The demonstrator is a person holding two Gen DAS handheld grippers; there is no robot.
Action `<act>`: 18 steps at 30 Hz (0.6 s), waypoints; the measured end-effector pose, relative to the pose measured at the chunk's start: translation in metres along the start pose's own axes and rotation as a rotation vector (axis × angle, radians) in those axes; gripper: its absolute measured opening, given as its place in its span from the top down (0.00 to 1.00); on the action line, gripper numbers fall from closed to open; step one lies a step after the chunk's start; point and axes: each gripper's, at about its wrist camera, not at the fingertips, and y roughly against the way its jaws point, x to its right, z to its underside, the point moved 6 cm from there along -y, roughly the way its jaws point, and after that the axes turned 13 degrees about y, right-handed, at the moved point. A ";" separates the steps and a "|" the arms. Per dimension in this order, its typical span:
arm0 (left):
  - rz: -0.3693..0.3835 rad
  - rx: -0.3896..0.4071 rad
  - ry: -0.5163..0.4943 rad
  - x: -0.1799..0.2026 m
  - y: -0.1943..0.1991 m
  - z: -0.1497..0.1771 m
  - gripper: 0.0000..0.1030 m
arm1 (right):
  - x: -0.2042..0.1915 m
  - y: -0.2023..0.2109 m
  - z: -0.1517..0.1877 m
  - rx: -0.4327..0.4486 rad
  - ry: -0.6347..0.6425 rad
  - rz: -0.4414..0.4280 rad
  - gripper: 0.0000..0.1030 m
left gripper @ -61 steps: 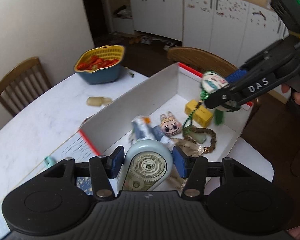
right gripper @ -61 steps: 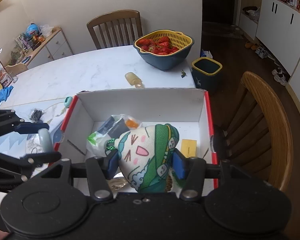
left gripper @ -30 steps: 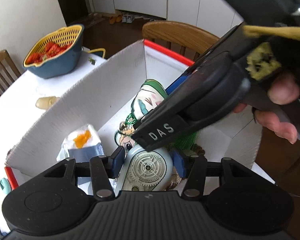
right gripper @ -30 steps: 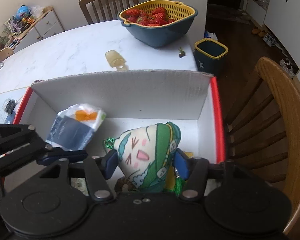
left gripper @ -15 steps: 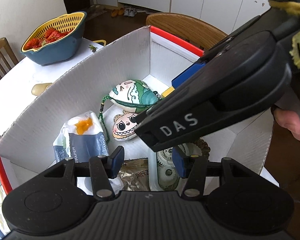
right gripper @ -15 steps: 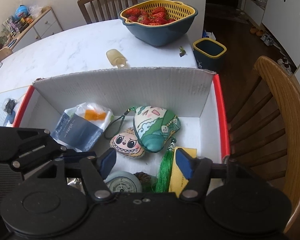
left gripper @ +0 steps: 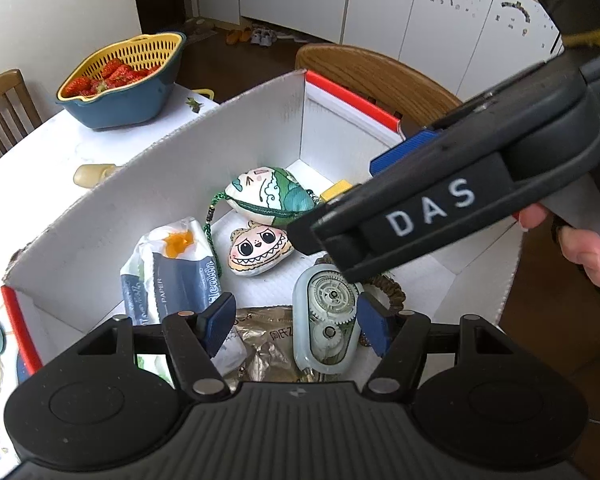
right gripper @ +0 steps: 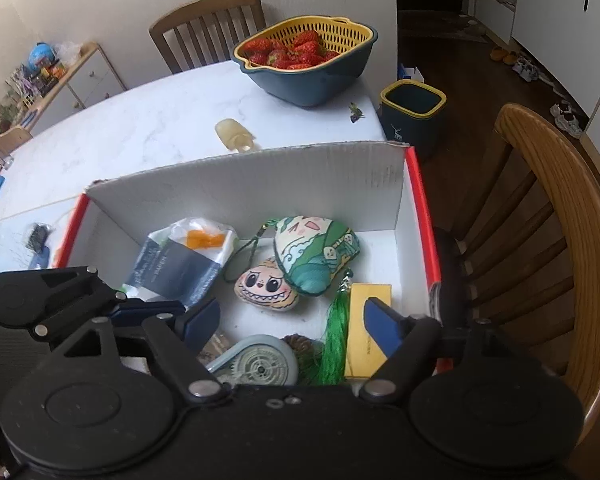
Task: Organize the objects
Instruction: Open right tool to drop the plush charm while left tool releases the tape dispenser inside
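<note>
A white cardboard box point(left gripper: 100, 216) with red edges holds everything. My left gripper point(left gripper: 296, 326) hangs over its near end with the jaws opening. The pale blue gear toy point(left gripper: 328, 316) lies on the box floor between them, and no pad presses on it. My right gripper point(right gripper: 294, 326) is also opening, with nothing held. Below it lie the gear toy point(right gripper: 256, 364), a green tassel point(right gripper: 334, 344) and a yellow box point(right gripper: 368, 328). The green-and-white plush pouch point(right gripper: 316, 256) rests against a grinning face charm point(right gripper: 266, 286). A tissue pack point(right gripper: 184, 260) lies at the left.
A bowl of strawberries point(right gripper: 304, 64) and a small pale bottle point(right gripper: 234, 134) stand on the white table point(right gripper: 140, 132) beyond the box. A wooden chair point(right gripper: 548, 216) is close on the right, with a dark bin point(right gripper: 414, 114) on the floor. A foil packet point(left gripper: 260, 340) and a bracelet point(left gripper: 388, 284) lie by the gear toy.
The left gripper let go of the gear toy, which now lies in the box. The right gripper released the plush pouch onto the box floor. Both sets of jaws have widened.
</note>
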 end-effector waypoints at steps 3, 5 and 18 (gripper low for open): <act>0.009 0.014 0.011 -0.001 0.010 0.001 0.36 | -0.003 0.008 0.003 0.014 -0.012 -0.007 0.20; 0.014 0.023 0.015 -0.002 0.017 0.002 0.30 | -0.005 0.013 0.004 0.024 -0.022 -0.010 0.19; 0.041 0.133 0.058 -0.017 0.071 0.006 0.23 | -0.034 0.062 0.005 0.163 -0.051 -0.023 0.06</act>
